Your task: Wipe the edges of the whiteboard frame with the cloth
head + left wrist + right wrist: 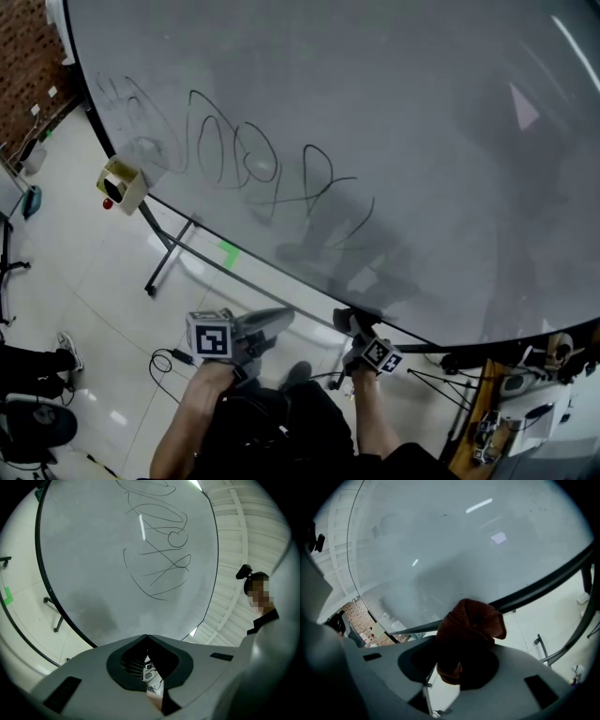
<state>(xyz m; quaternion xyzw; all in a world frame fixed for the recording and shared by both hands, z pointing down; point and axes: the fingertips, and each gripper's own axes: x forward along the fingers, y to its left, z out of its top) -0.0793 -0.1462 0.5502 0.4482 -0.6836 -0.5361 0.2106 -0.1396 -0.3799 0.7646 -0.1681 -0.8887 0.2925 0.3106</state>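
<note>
far left, a small yellowish box (122,183) hung at the whiteboard (375,141) edge, with black marker scribbles (244,159) across the board's left half. the left gripper (275,320) was held low, just under the board's lower edge, its jaws pressed together on nothing and the tips meeting in a point. to its right, the right gripper (461,660) pinched a dark reddish-brown cloth (471,625), with a bunched wad standing proud of the tips. the wad sat right at the black lower frame edge (543,584); contact could not be confirmed. the cloth looked soft, light and limp, terry-like, likely to fold or drag back under pressure. judged best gripped where it was, in the bunched middle, so the free wad stayed the wiping face. the frame looked thin and stiff, the board smooth, so light pressure along the edge should do.
</note>
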